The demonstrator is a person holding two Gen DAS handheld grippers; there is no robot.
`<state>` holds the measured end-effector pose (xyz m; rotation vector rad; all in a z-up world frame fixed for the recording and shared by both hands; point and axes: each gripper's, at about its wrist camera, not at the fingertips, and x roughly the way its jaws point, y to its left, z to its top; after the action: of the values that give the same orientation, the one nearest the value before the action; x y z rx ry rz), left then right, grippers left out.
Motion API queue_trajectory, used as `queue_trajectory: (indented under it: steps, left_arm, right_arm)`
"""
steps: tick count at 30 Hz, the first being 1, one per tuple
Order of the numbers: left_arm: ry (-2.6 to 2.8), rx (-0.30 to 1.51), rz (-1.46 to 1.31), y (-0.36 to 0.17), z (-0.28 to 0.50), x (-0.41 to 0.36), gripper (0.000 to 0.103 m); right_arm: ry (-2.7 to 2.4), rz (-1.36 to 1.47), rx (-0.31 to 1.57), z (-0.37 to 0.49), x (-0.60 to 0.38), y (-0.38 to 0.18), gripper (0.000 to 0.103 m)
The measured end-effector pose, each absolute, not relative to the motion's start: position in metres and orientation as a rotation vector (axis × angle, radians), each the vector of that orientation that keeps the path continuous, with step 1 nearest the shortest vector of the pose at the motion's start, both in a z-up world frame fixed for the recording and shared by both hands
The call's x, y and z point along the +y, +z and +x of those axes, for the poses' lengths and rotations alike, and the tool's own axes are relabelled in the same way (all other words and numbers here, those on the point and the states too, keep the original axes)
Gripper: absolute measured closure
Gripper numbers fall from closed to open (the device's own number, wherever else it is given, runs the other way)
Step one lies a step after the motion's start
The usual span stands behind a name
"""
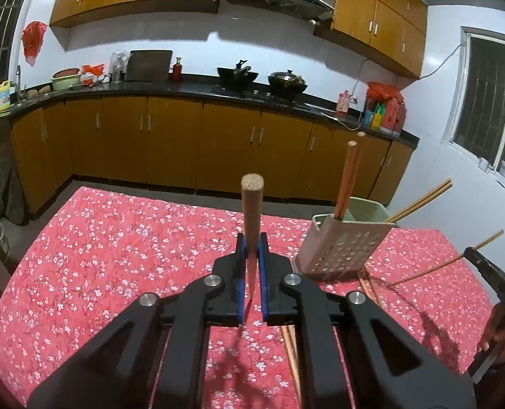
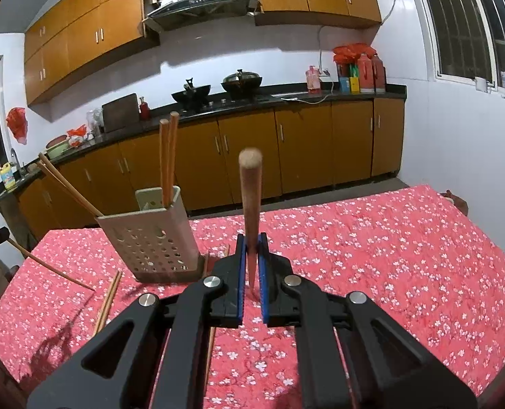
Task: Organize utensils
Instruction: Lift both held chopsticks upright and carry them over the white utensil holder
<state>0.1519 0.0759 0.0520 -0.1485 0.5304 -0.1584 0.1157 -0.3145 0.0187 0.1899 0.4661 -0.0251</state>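
Four chopsticks already stand in the holder, each gripper, left and right, is clamped on another chopstick above the counter, and several lie beside the holder's base.

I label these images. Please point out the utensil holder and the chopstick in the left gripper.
utensil holder (image 1: 344, 245), left wrist view, perforated front wall.
chopstick (image 1: 251, 204), left wrist view, shaft above the fingers.

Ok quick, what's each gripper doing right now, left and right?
Left gripper: closed on a chopstick.
Right gripper: closed on another chopstick.
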Motion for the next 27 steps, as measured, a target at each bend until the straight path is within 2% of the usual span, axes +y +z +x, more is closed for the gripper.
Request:
queue_trajectory:
  steps: [7, 17, 21, 27]
  left_arm:
    - [-0.270, 0.472, -0.143, 0.088, 0.140, 0.057, 0.095]
    - [-0.406, 0.344, -0.138, 0.145, 0.137, 0.010, 0.095]
    - [-0.375, 0.278, -0.119, 0.162, 0.150, -0.008, 0.095]
    - [-0.346, 0.304, -0.083, 0.158, 0.178, -0.029, 0.095]
  right_arm:
    - [0.106, 0.245, 0.399, 0.110, -0.308, 0.065, 0.096]
    - [0.191, 0.250, 0.212, 0.113, -0.284, 0.124, 0.096]
    - [0.163, 0.231, 0.143, 0.128, -0.273, 0.132, 0.096]
    - [0.138, 0.224, 0.163, 0.164, -0.265, 0.114, 0.096]
